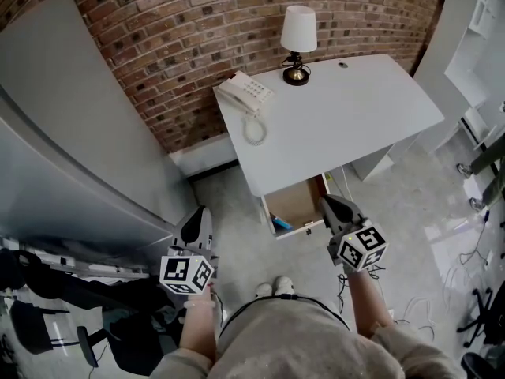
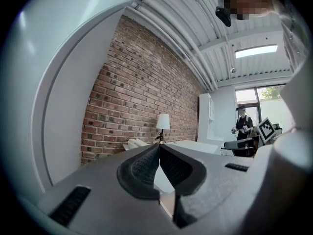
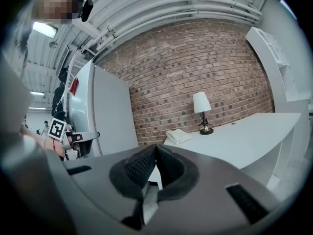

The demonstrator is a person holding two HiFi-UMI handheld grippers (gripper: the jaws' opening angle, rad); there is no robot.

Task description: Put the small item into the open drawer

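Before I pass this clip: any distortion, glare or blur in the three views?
Head view: evenly lit and sharp, but the lens bows the brick wall and the desk edges. Left gripper view: fisheye circle with black corners, window blown out, the near jaws soft. Right gripper view: same black corners, ceiling light glares, lamp crisp.

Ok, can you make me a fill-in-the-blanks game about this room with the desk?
1. The wall behind the desk is made of ____.
2. On the desk, beside the lamp, lies a white ____.
3. The drawer under the desk is ____.
4. The left gripper and the right gripper are both empty and ____.

Missing words: brick; phone; open; shut.
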